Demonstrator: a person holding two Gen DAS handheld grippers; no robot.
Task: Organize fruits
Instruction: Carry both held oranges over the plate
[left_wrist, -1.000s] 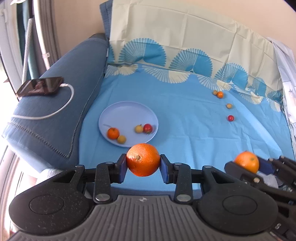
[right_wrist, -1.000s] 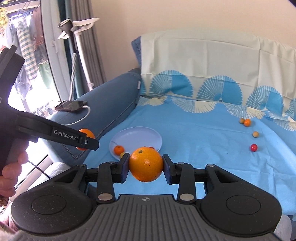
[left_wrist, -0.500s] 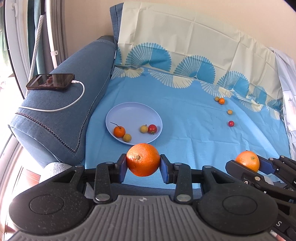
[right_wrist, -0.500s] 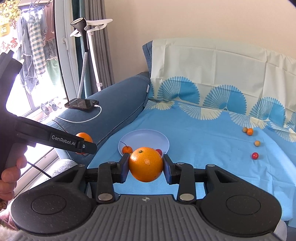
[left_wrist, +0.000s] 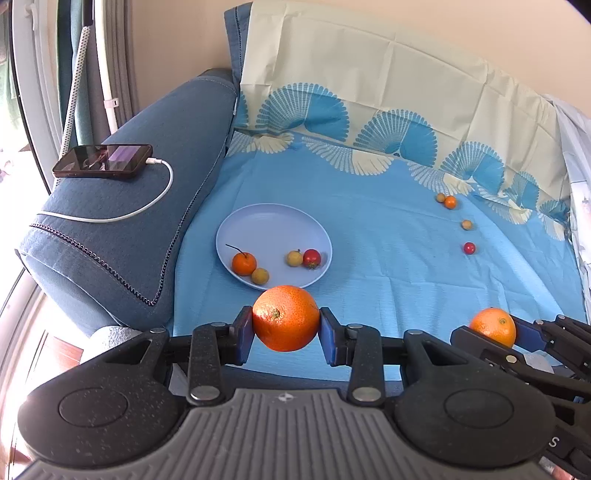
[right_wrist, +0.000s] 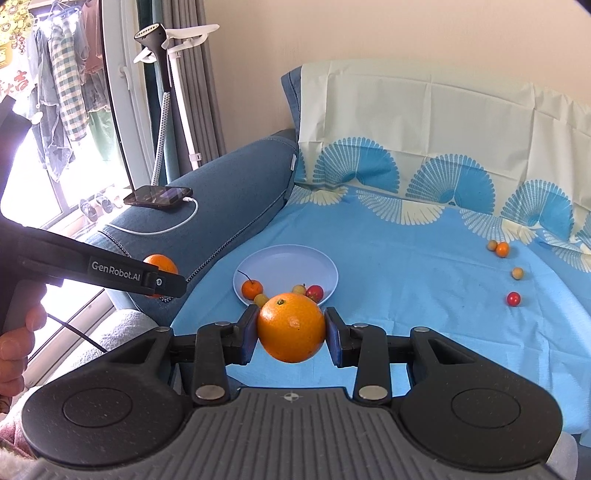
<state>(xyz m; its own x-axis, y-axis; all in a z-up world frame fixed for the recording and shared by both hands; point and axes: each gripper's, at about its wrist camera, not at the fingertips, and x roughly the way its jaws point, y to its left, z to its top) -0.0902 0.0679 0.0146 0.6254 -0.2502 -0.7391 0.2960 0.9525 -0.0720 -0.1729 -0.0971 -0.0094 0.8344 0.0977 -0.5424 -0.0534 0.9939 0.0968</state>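
Observation:
My left gripper (left_wrist: 285, 324) is shut on a large orange (left_wrist: 285, 317), held above the near edge of the blue cloth. My right gripper (right_wrist: 290, 328) is shut on a second orange (right_wrist: 290, 326); it also shows in the left wrist view (left_wrist: 493, 326). A pale blue plate (left_wrist: 273, 225) lies ahead and holds a small tangerine (left_wrist: 243, 263), two yellowish fruits (left_wrist: 294, 257) and a red tomato (left_wrist: 312, 257). Several small fruits lie loose at the far right: a red one (left_wrist: 469, 247), a tan one (left_wrist: 467, 224), an orange one (left_wrist: 450, 202).
A blue sofa arm (left_wrist: 147, 192) at the left carries a phone (left_wrist: 103, 166) on a white charging cable. A patterned cloth covers the seat and backrest (left_wrist: 369, 92). A garment steamer stand (right_wrist: 166, 74) and a window stand at the far left.
Both grippers have drawn back and risen while holding their oranges; the plate and the sofa arm now sit farther off and more to the right in the views.

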